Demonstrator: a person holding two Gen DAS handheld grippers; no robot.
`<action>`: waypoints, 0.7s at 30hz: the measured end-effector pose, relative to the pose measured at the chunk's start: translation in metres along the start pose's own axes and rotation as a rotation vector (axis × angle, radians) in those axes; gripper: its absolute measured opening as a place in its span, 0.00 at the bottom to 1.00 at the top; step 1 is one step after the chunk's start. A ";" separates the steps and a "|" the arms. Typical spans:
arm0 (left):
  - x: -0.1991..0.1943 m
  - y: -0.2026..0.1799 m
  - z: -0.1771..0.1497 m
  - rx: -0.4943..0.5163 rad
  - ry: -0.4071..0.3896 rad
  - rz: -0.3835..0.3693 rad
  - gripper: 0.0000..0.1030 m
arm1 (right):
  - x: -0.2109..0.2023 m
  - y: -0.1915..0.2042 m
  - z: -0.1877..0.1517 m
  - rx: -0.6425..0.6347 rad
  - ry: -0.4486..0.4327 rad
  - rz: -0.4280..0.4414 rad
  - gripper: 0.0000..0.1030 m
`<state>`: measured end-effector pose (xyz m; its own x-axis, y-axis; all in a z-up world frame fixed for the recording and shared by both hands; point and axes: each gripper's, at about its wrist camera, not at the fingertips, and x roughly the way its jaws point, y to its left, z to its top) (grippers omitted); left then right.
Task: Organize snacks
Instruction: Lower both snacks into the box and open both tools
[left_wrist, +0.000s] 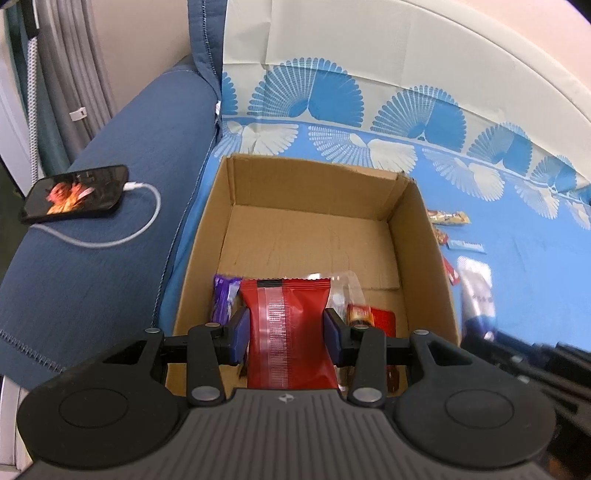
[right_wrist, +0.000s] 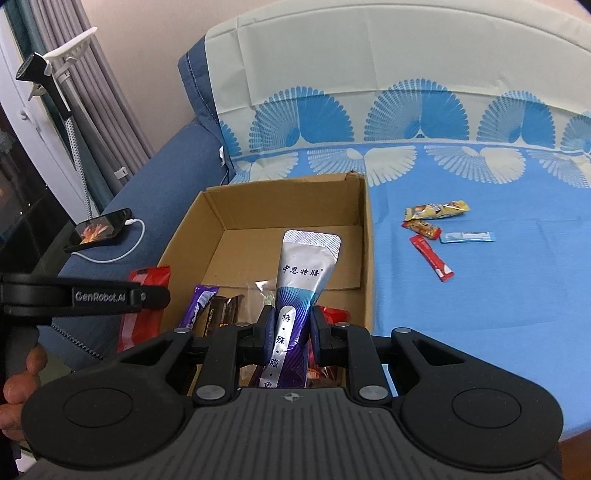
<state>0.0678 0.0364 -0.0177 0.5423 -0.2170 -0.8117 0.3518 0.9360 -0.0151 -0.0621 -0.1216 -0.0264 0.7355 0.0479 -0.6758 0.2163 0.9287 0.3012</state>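
Observation:
An open cardboard box (left_wrist: 314, 184) (right_wrist: 369, 236) stands on the blue patterned sheet. My left gripper (left_wrist: 286, 332) is shut on a red snack packet (left_wrist: 288, 325) above the box's near end; the packet also shows in the right wrist view (right_wrist: 144, 306). My right gripper (right_wrist: 290, 334) is shut on a silver and purple pouch (right_wrist: 306, 266) above the box; it shows blurred in the left wrist view (left_wrist: 476, 288). A purple bar (left_wrist: 223, 295) (right_wrist: 197, 299), a brown packet (right_wrist: 221, 310) and a clear wrapper (left_wrist: 343, 288) lie in the box.
Several loose snacks lie on the sheet right of the box: a yellow packet (right_wrist: 436, 210), a red stick (right_wrist: 432, 258), a light blue sachet (right_wrist: 467, 236). A phone (left_wrist: 74, 194) on a white cable rests on the blue sofa arm (left_wrist: 92, 277).

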 end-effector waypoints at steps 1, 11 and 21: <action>0.005 -0.001 0.004 -0.001 -0.001 -0.001 0.45 | 0.006 0.000 0.003 0.000 0.003 0.000 0.21; 0.055 -0.001 0.025 0.004 0.044 0.008 0.45 | 0.057 -0.008 0.020 0.018 0.043 -0.001 0.21; 0.093 0.005 0.028 0.005 0.097 0.030 0.46 | 0.098 -0.011 0.024 0.011 0.096 -0.001 0.21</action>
<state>0.1407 0.0130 -0.0768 0.4766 -0.1605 -0.8643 0.3402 0.9402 0.0130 0.0227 -0.1358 -0.0799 0.6703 0.0822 -0.7376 0.2245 0.9248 0.3071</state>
